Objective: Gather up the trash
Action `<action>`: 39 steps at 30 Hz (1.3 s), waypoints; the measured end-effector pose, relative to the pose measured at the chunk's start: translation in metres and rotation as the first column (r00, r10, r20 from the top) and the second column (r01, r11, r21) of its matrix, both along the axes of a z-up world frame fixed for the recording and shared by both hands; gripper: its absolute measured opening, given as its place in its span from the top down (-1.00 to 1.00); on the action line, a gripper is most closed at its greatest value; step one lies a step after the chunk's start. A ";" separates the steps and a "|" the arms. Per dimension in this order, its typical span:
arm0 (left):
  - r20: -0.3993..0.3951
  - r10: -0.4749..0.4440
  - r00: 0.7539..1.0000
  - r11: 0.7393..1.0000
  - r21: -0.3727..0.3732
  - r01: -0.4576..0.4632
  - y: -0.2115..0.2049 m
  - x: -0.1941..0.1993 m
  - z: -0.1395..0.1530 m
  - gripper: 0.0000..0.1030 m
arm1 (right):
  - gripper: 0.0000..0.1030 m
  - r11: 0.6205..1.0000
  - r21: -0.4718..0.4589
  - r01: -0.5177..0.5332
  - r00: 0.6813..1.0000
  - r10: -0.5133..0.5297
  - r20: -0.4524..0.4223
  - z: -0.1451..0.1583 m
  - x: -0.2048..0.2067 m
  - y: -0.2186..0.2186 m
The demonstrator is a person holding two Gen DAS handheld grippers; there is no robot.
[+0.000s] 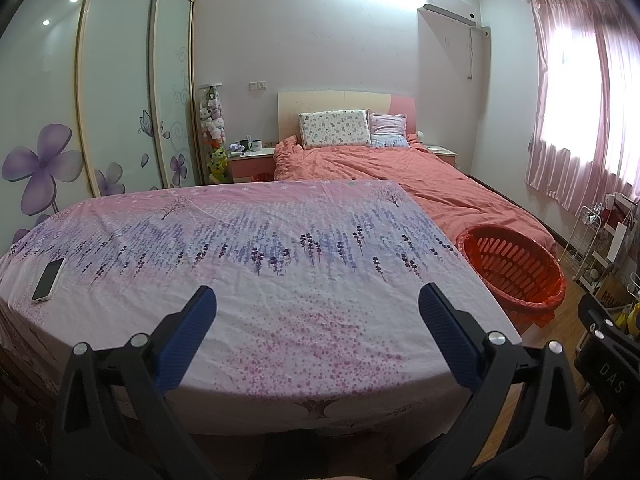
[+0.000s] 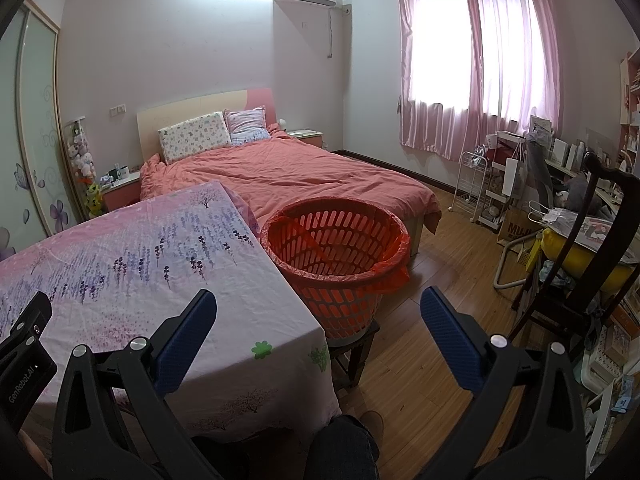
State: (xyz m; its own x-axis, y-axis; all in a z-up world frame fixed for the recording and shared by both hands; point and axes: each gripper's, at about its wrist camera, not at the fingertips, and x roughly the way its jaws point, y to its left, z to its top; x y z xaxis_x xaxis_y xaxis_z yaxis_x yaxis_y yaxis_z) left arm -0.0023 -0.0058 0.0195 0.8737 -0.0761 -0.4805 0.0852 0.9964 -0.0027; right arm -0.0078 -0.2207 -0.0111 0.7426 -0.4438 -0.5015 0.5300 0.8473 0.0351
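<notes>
The red slatted basket point(image 2: 338, 258) stands on a small dark stool point(image 2: 352, 350) just beside the table's right edge, at about 12 o'clock in the right wrist view and 3 o'clock in the left wrist view. A red bag liner point(image 2: 394, 280) is folded over its rim. Through the open top only the liner and slats show; no trash can be seen inside, though the bottom is partly hidden. The table point(image 1: 280, 320) wears a pink and purple floral cloth, and the only item on it is a phone point(image 1: 48, 280) lying flat at 9 o'clock near the left edge.

The left gripper point(image 1: 318, 300) hovers over the near part of the cloth with its jaws spread wide, holding nothing. The right gripper point(image 2: 318, 300) hangs at the table's near right corner, jaws equally wide apart and empty, the basket just beyond them.

Behind the table, at 12 o'clock, a bed point(image 2: 304, 168) with a salmon cover and two pillows point(image 2: 194, 136). At 3 o'clock in the right wrist view, a dark wooden chair point(image 2: 580, 288) and cluttered shelves.
</notes>
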 end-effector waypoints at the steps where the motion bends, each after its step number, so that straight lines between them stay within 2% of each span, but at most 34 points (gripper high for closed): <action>1: -0.001 0.002 1.000 1.000 0.000 -0.002 0.000 -0.001 -0.001 -0.92 | -0.96 1.000 0.000 0.000 1.000 0.000 0.000 0.000 0.000 0.000; 39: -0.012 0.005 1.000 1.000 0.006 -0.005 0.007 0.001 -0.006 -0.92 | -0.96 1.000 0.001 -0.002 1.000 0.002 -0.004 -0.001 0.000 0.001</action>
State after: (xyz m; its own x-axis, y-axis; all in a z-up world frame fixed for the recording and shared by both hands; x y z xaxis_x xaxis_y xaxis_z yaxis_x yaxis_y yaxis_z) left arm -0.0012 0.0008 0.0135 0.8684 -0.0688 -0.4911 0.0801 0.9968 0.0019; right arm -0.0082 -0.2201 -0.0118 0.7415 -0.4420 -0.5049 0.5286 0.8482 0.0338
